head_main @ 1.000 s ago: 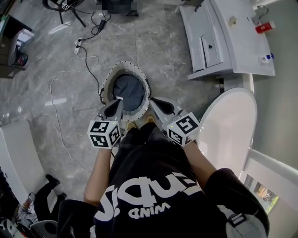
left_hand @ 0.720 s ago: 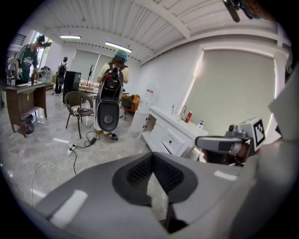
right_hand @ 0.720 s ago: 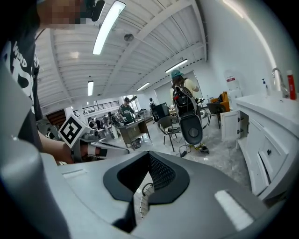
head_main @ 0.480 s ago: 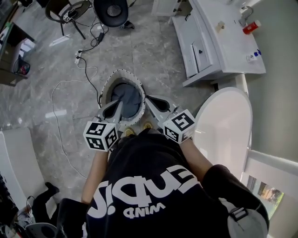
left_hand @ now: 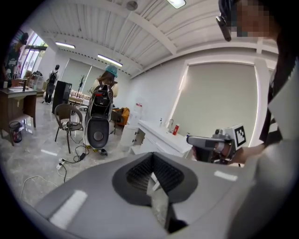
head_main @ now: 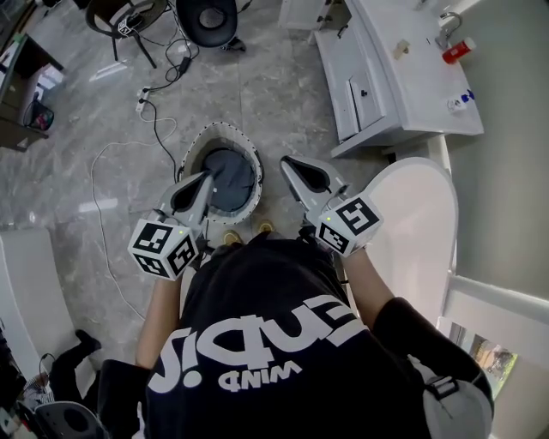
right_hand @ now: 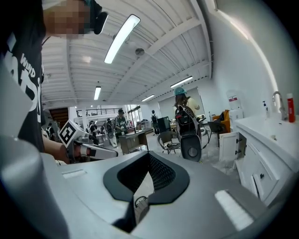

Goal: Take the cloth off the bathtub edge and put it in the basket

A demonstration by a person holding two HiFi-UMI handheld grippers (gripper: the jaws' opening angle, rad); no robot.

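A round basket (head_main: 196, 153) with a pale rim stands on the marble floor, and the dark grey cloth (head_main: 227, 167) lies inside it. My left gripper (head_main: 207, 177) hangs over the basket's left rim, shut and empty. My right gripper (head_main: 286, 161) is up beside the basket's right side, also shut with nothing in it. In the left gripper view the left gripper (left_hand: 153, 178) points across the room, with the right gripper (left_hand: 205, 142) at the right. In the right gripper view, beyond the right gripper (right_hand: 145, 179), the left gripper (right_hand: 93, 150) shows at the left. The white bathtub (head_main: 420, 231) curves at the right.
A white vanity (head_main: 403, 69) with a red bottle (head_main: 455, 50) stands at the upper right. Cables (head_main: 154, 120) trail over the floor left of the basket, near a dark chair (head_main: 206, 17). The person's feet (head_main: 244, 233) stand just in front of the basket.
Both grippers have risen from the basket's near rim and spread apart, the left one leftward, the right one rightward. The cloth stays in the basket.
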